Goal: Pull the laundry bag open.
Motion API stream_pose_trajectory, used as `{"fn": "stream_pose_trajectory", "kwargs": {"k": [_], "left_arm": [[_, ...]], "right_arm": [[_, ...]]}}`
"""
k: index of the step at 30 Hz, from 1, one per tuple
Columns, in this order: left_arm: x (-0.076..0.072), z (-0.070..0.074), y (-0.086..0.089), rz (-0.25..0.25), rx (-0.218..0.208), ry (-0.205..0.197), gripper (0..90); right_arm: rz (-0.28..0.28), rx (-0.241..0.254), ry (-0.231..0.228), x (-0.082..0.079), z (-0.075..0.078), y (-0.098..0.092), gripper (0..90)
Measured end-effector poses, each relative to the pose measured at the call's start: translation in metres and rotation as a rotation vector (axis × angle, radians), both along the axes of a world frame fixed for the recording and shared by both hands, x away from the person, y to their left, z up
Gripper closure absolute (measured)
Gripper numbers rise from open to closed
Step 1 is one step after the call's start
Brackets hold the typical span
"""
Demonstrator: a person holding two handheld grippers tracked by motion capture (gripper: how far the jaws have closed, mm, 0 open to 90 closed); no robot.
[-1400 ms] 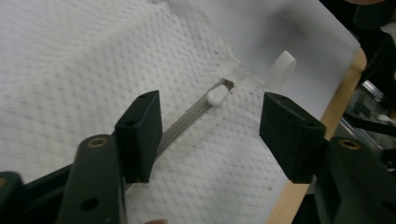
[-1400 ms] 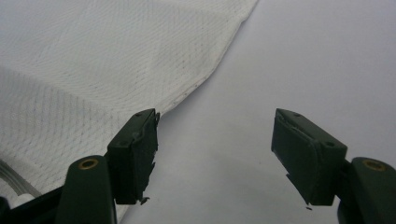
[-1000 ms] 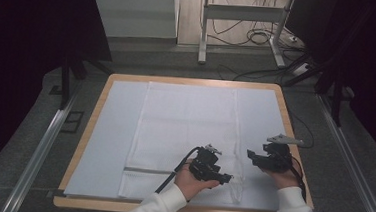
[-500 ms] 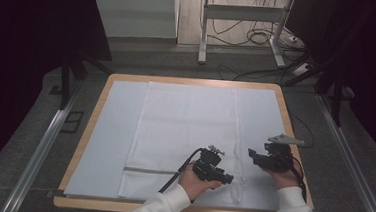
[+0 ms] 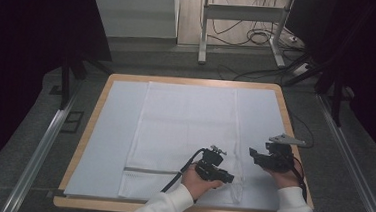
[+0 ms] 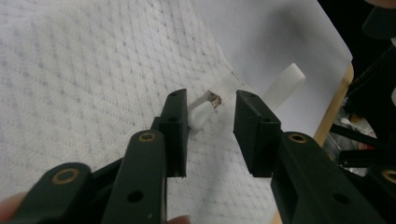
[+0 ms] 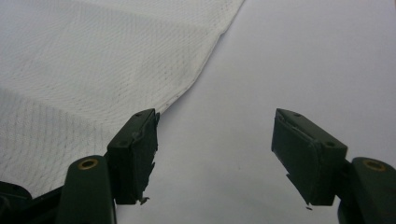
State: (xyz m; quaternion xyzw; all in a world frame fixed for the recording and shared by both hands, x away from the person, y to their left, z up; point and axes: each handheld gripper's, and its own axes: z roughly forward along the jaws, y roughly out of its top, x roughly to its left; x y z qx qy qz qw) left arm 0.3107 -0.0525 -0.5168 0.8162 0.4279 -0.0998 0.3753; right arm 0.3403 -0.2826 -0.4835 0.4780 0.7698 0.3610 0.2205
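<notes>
A white mesh bag (image 5: 184, 126) lies flat on the table, with a grey zipper line (image 5: 151, 171) near its front edge. At the bag's front right corner my left gripper (image 5: 228, 179) hovers. In the left gripper view its jaws (image 6: 211, 95) have just been closing around a small white zipper pull (image 6: 201, 113). The pull rests against one pad, and a gap remains on the other side. A ribbed white tab (image 6: 285, 81) lies just beyond. My right gripper (image 5: 253, 155) stands open to the right of the bag. Nothing sits between its fingertips (image 7: 215, 116), which are above the white sheet (image 7: 303, 56) beside the bag's hem (image 7: 196, 84).
The wooden table rim (image 5: 178, 79) frames the white sheet (image 5: 114, 131) under the bag. A black cable (image 5: 178, 178) trails from the left gripper across the bag. Metal rails (image 5: 43, 146) run along both sides, and floor cables (image 5: 261, 38) lie beyond the far edge.
The left hand has edged slightly right toward the bag's corner. The right hand and the bag have stayed put.
</notes>
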Motion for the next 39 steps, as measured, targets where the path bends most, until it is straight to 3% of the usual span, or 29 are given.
{"fn": "stream_pose_trajectory", "kwargs": {"k": [16, 29, 39], "left_arm": [[0.0003, -0.0046, -0.0047, 0.0, 0.024, -0.033, 76.8], [0.0002, -0.008, -0.0068, -0.026, 0.007, -0.033, 86.1], [0.0003, -0.0073, -0.0025, -0.032, -0.014, -0.039, 86.9]], "right_arm": [[-0.004, 0.0, -0.004, 0.0002, 0.0001, -0.0007, 30.6], [-0.013, 0.001, -0.011, 0.0001, 0.0013, -0.002, 30.7], [-0.008, -0.003, -0.01, -0.0003, 0.0017, -0.0023, 30.6]]}}
